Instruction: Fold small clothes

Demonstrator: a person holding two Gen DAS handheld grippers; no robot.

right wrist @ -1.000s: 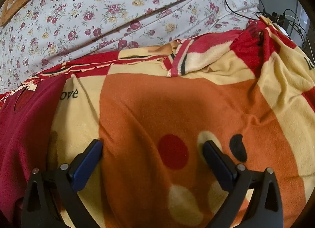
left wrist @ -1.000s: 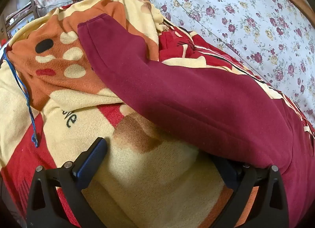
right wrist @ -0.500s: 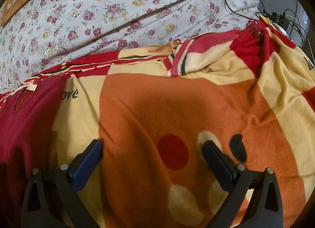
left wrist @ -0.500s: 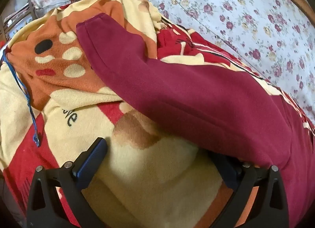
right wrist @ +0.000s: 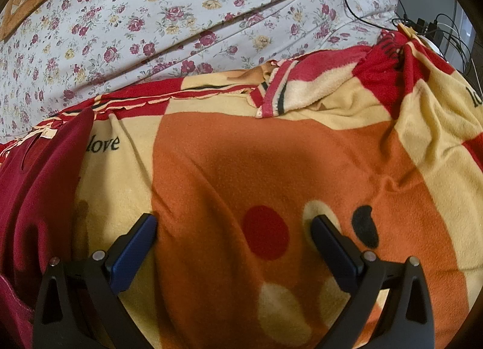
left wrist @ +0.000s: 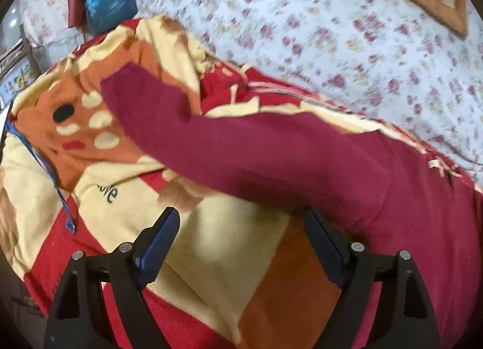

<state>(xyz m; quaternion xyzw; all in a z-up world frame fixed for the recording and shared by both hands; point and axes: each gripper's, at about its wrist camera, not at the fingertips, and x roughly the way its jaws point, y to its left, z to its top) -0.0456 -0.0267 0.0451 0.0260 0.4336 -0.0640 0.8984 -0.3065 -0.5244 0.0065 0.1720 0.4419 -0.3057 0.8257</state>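
Left wrist view: left gripper (left wrist: 241, 222) spread wide, nothing between the fingers. Its 3 o'clock finger tip sits just under the lower edge of the maroon garment (left wrist: 302, 162); contact with the cloth cannot be made out. The garment's sleeve runs from the frame centre out toward 10 o'clock across the fleece blanket (left wrist: 211, 258). The garment body fills the 3 to 4 o'clock area and is cut off by the lens rim. Frame is motion-blurred, worst on the floral bedsheet (left wrist: 332, 47) from 12 to 2 o'clock. A thin blue cord (left wrist: 45, 174) lies on the blanket at 9 o'clock. A blue bag (left wrist: 105, 8) at 11 o'clock, contents unreadable.

Right wrist view: right gripper (right wrist: 234, 225) also wide apart and empty, over the orange patch of the blanket (right wrist: 241, 168). Only a strip of the garment (right wrist: 36, 192) shows, at 9 o'clock, with its neck opening and label near the blanket's far edge; the rest is out of frame. Bedsheet (right wrist: 181, 17) sharp here. Black cables (right wrist: 377, 2) at 1 o'clock run off toward a plug cluster at the rim, too small to resolve.
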